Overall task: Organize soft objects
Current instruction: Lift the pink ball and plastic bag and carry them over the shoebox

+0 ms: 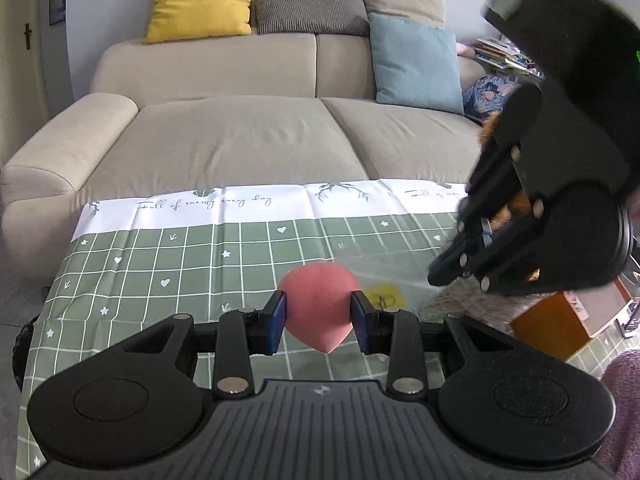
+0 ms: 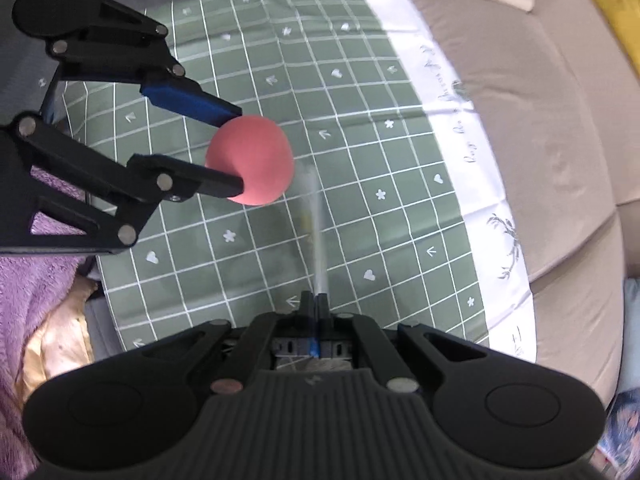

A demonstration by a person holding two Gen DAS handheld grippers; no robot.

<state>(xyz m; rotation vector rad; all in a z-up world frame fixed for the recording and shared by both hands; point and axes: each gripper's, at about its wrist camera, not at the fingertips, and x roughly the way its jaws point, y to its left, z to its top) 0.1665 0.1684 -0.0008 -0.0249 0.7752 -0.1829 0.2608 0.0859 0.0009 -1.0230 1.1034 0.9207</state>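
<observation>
Left wrist view: my left gripper point(image 1: 319, 318) clamped pink sponge point(image 1: 318, 306), held above green checked cloth point(image 1: 160, 264), sofa point(image 1: 240, 136) beyond. Right wrist view: my right gripper point(image 2: 316, 300) clenched tight on clear plastic sheet point(image 2: 316, 232); sponge point(image 2: 250, 160) off cloth, left of it.

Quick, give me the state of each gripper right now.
Left gripper: shut on the pink teardrop sponge.
Right gripper: shut, pinching a thin translucent sheet; what it is cannot be told.

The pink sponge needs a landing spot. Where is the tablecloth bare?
Bare: the green checked tablecloth from its white lettered border down to the left claw holding the sponge. Crowded: the right side, around the yellow note and orange box.
</observation>
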